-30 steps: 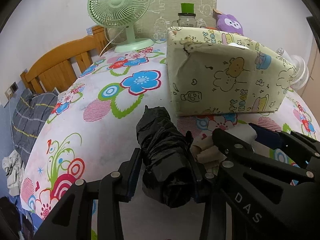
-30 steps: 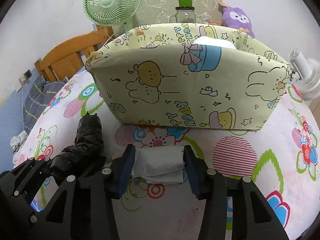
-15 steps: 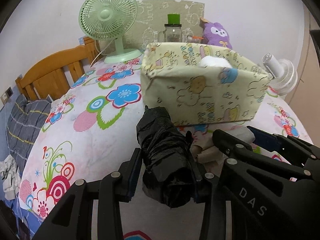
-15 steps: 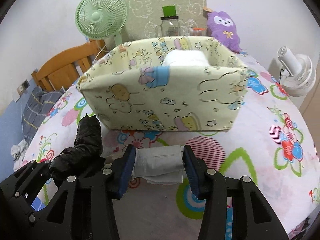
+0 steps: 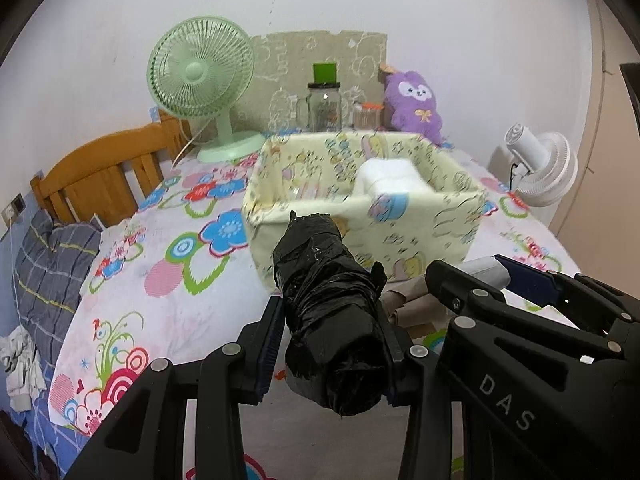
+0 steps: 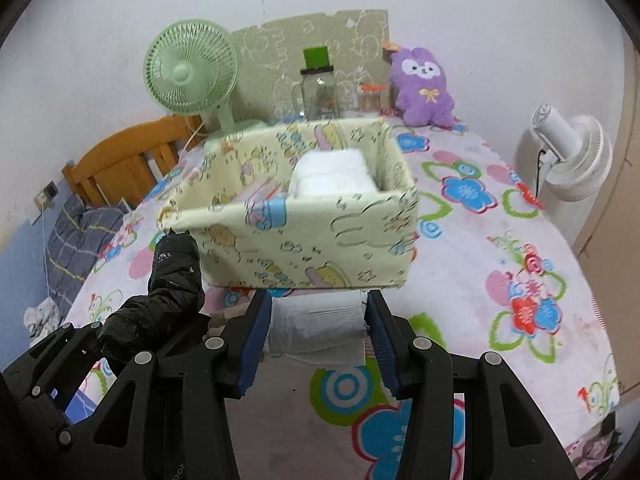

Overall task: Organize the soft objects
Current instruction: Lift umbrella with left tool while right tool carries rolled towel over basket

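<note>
My left gripper [image 5: 332, 344] is shut on a roll of black plastic bags [image 5: 328, 312], held up in front of the pale yellow cartoon-print fabric box [image 5: 420, 232]. My right gripper [image 6: 316, 336] is shut on a white folded tissue pack [image 6: 316, 326], just before the box's near wall [image 6: 312, 248]. A white roll [image 6: 332, 178] sits inside the box at its right end. In the right wrist view the black roll [image 6: 168, 288] and the left gripper show at lower left. Both grippers hang above the flowered tablecloth [image 5: 132, 280].
At the back stand a green desk fan [image 5: 204, 80], a glass jar with a green lid [image 5: 324, 100] and a purple plush toy [image 5: 414, 104]. A white fan [image 6: 572, 160] is at the right edge. A wooden headboard [image 5: 100, 176] lies left. Cardboard tubes [image 5: 412, 300] lie under the grippers.
Both grippers have risen and drawn back with their loads, so the box now sits lower and farther away and its inside with the white roll shows.
</note>
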A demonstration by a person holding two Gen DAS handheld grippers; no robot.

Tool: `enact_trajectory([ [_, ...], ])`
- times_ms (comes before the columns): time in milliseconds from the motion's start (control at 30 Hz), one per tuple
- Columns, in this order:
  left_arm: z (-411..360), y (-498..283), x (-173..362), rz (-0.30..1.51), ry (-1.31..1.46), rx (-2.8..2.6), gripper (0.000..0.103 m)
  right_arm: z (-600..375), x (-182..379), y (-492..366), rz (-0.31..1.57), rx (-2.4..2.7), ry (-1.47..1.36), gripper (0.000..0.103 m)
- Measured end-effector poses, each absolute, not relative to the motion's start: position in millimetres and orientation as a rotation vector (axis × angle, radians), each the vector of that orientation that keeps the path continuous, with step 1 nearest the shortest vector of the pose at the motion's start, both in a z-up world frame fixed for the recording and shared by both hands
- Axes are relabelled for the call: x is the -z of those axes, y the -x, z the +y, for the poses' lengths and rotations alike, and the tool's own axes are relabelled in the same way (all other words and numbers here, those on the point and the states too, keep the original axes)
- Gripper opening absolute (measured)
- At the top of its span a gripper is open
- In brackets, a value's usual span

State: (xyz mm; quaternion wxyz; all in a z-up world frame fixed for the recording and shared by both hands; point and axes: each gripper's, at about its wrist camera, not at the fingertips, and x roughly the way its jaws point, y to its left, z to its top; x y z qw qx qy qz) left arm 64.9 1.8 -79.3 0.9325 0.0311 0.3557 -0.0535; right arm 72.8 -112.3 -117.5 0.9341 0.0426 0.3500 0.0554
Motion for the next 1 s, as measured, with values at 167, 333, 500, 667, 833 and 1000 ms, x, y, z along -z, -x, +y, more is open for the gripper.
enact_trajectory([
  [167,-7.3,-60.4,65.9,0.702,-0.058,0.129,0.042,-121.1,101.8,-64.5,0.682,-0.096,-0.080,0.051],
  [333,-13.9,-56.3,52.8,0.681,-0.059,0.143,0.042,-128.0,87.4,-55.3,0.656,-0.083,-0.074,0.051],
  [500,-18.7,-51.4,37.2,0.652,-0.063,0.148,0.042,-132.9,70.8,-46.9,0.624,-0.079,-0.070,0.051],
  [667,-23.7,-48.7,23.9,0.629,-0.071,0.151,0.042,-136.7,55.8,-41.4,0.596,-0.080,-0.064,0.051],
  [833,-26.9,-47.5,13.4,0.611,-0.075,0.153,0.042,-140.3,44.0,-38.1,0.576,-0.080,-0.055,0.051],
  [1000,-28.9,-47.2,2.9,0.589,-0.074,0.155,0.042,-142.9,32.3,-36.5,0.551,-0.080,-0.054,0.051],
])
